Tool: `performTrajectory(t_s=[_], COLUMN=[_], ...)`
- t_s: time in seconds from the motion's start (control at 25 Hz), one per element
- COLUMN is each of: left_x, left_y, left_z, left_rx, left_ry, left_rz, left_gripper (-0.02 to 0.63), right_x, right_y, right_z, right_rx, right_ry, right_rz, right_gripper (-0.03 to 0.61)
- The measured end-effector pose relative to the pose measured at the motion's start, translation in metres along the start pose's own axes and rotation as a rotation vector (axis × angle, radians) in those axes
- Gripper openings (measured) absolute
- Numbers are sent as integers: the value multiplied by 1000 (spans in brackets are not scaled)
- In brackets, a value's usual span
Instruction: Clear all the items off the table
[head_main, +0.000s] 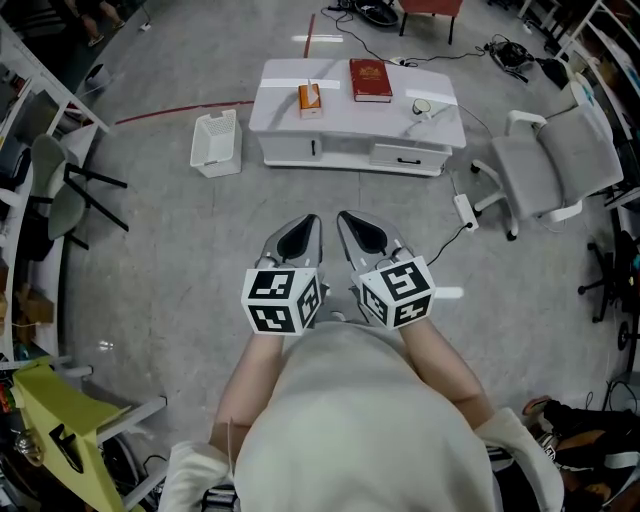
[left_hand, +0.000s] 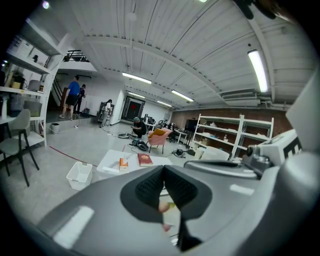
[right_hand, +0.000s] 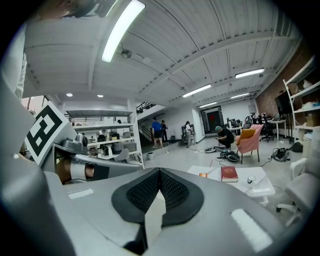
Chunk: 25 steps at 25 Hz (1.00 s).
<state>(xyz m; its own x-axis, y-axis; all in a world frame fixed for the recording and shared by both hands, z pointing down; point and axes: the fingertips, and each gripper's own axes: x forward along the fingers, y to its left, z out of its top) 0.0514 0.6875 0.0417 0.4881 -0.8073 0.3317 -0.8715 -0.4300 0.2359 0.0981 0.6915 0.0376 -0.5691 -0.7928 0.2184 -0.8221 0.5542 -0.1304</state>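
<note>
A low white table stands a few steps ahead on the floor. On it lie an orange box, a red book and a small white cup-like item. Both grippers are held side by side in front of the person's body, well short of the table. My left gripper is shut with nothing in it, and so is my right gripper. In the left gripper view the orange box and red book show beyond the closed tips. The right gripper view shows the book past its tips.
A white basket sits on the floor left of the table. A white chair stands at its right, with a power strip and cable on the floor nearby. Shelving and dark chairs line the left side; several people are far back.
</note>
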Motion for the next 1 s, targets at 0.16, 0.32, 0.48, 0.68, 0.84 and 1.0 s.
performTrajectory(t_s=[0.16,0.32,0.48,0.68,0.84,1.0], left_x=[5,12,21,35,48,66], left_y=[6,14,25,42,55,68], left_z=[2,9,16,22,29,39], left_rx=[-2,-5,1,-2,-6,-12], left_ry=[0,-8,-8,3,7,12], left_rz=[9,14,16,19,17,14], left_gripper=[9,9,9,9,9,9], right_x=[5,17,31,53,71,93], right_y=[-4,-9,-14,-13,-16,-27], right_z=[-2,0,7,12,15,22], right_rx=[2,-8,-6,-8,-3,0], right_ry=[25,42,39,40,44,46], right_rz=[-15,-19,-19,1,20,18], right_gripper=[-2,-2,-2,-2,-2,-2])
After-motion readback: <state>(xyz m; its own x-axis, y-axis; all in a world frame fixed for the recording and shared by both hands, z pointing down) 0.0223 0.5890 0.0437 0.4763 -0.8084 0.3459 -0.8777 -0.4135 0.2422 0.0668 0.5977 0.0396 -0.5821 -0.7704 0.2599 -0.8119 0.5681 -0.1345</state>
